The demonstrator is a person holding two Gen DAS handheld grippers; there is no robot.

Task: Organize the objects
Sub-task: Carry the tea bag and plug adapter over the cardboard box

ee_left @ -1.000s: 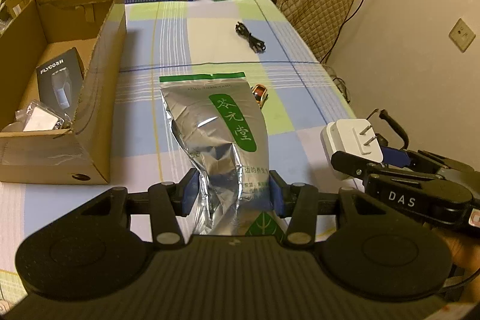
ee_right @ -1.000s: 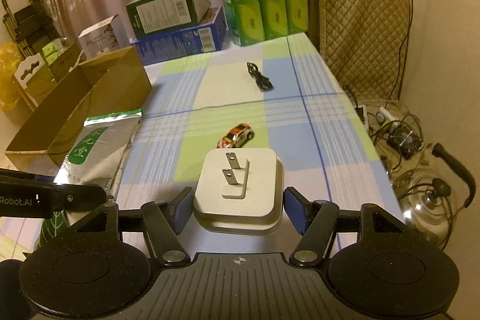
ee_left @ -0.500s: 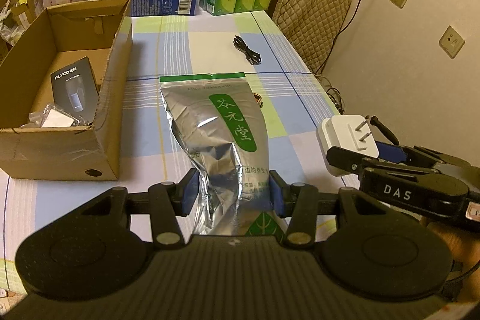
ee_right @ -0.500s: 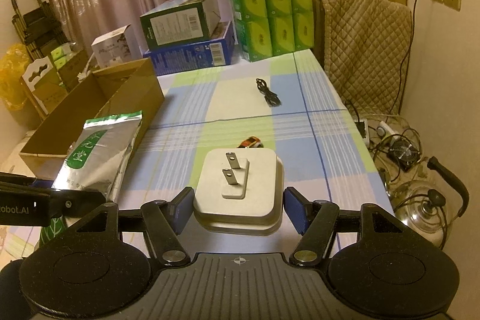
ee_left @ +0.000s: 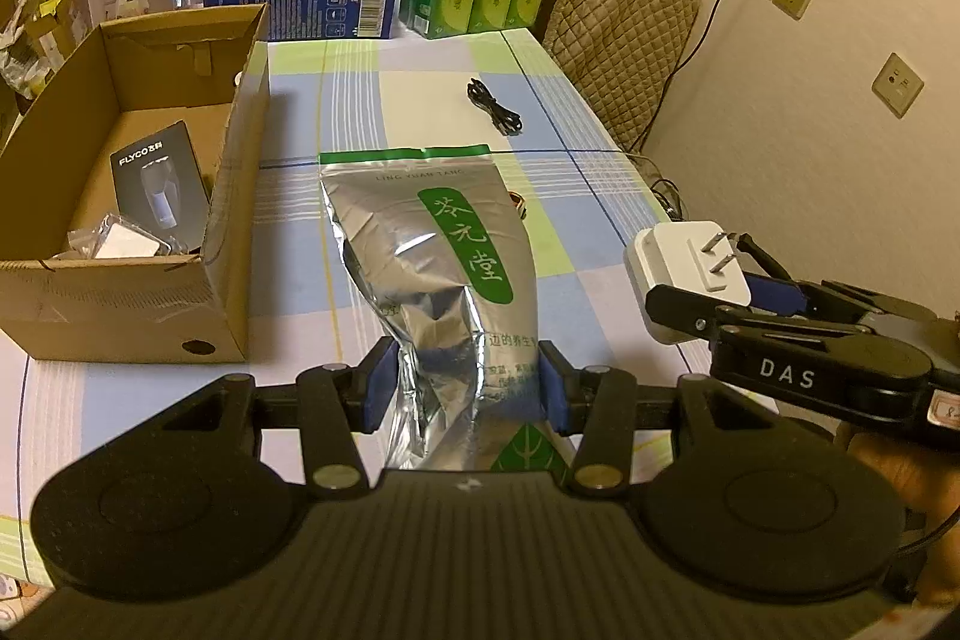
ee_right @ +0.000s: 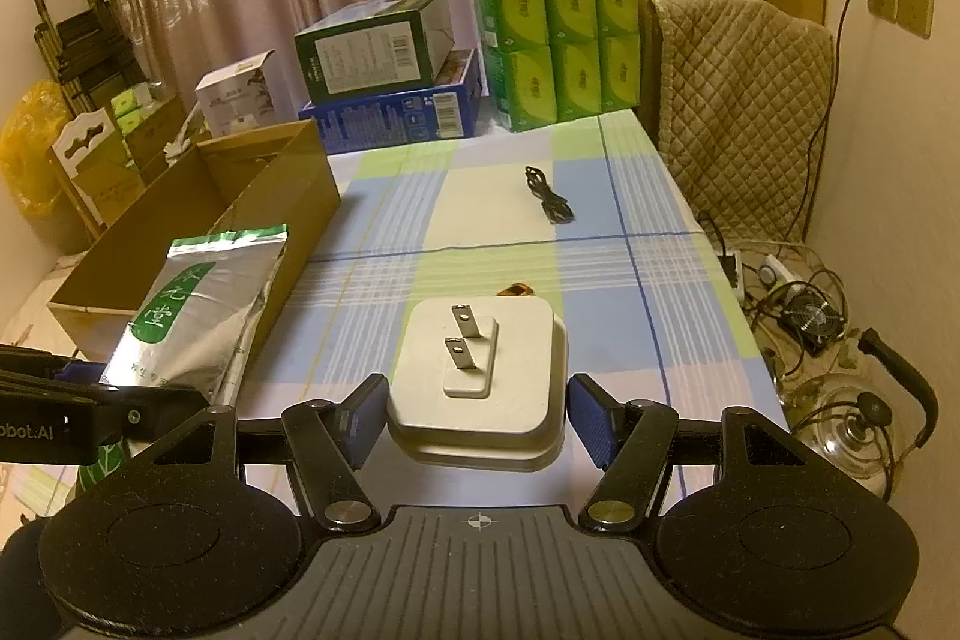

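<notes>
In the left wrist view, the left gripper (ee_left: 467, 388) is clamped on the lower part of a silver pouch (ee_left: 441, 268) with a green label, its blue pads pressing both sides and the foil creased between them. The pouch is held above the checked table (ee_left: 420, 100). To the left stands an open box (ee_left: 138, 244) holding a dark carton (ee_left: 157, 178) and a small clear packet (ee_left: 123, 241). A black cable (ee_left: 495, 106) lies far on the table, and a toy car (ee_left: 519, 205) peeks out just behind the pouch's right edge. At the right, the right gripper (ee_left: 714, 280) holds a white plug (ee_left: 684, 262), prongs pointing right. In the right wrist view, the right gripper (ee_right: 477, 412) has the plug (ee_right: 477, 376) between its blue pads, the pads touching its sides, prongs facing up and away, lifted over the near table (ee_right: 600, 280). The pouch (ee_right: 198, 310) shows at the left beside the box (ee_right: 240, 196), with the left gripper (ee_right: 90, 400) at its lower end. The cable (ee_right: 547, 202) lies far; the car (ee_right: 515, 289) is mostly hidden behind the plug. Green packs (ee_right: 558, 40) and stacked cartons (ee_right: 384, 70) line the far edge.
</notes>
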